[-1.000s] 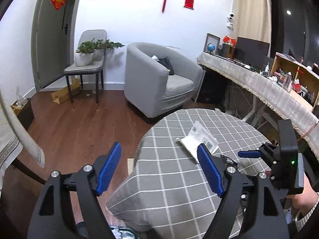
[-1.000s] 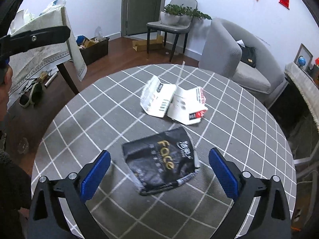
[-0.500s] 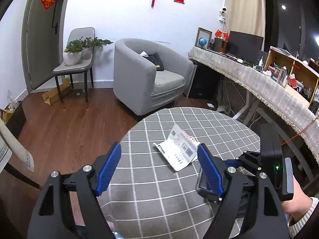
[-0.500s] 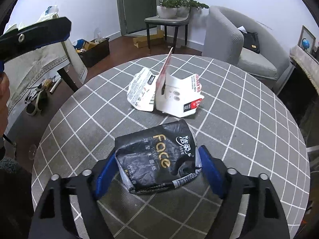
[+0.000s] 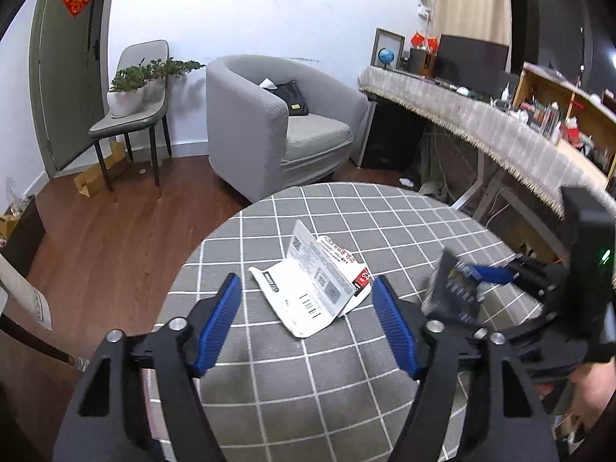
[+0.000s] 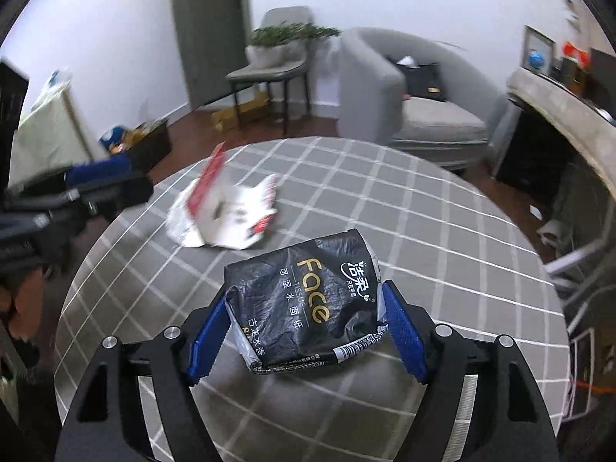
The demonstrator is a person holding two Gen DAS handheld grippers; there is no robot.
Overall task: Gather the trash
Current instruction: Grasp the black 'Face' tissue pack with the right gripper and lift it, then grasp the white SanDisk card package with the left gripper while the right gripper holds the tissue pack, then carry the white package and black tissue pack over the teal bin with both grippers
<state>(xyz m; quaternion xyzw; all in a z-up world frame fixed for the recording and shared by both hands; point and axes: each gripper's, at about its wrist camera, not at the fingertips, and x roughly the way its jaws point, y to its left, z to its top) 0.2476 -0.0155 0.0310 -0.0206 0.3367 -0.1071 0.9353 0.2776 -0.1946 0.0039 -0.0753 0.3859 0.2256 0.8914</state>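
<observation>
A black tissue wrapper [image 6: 304,300] marked "Face" sits between the blue pads of my right gripper [image 6: 306,329], which is shut on it and holds it tilted up off the round grey checked table [image 6: 423,231]. The wrapper also shows in the left wrist view [image 5: 452,292], held by the right gripper [image 5: 496,273]. A white flattened carton [image 5: 312,292] with a red edge lies on the table, blurred in the right wrist view [image 6: 227,215]. My left gripper [image 5: 308,327] is open just short of the carton, its jaws either side of it.
A grey armchair [image 5: 277,123] and a chair with a potted plant [image 5: 131,92] stand beyond the table. A long cluttered counter [image 5: 500,127] runs along the right. A cloth-covered table edge [image 5: 27,296] is at the left over the wooden floor.
My right gripper closed on the black wrapper and lifted it off the table. My left gripper moved forward over the table towards the white carton, still open.
</observation>
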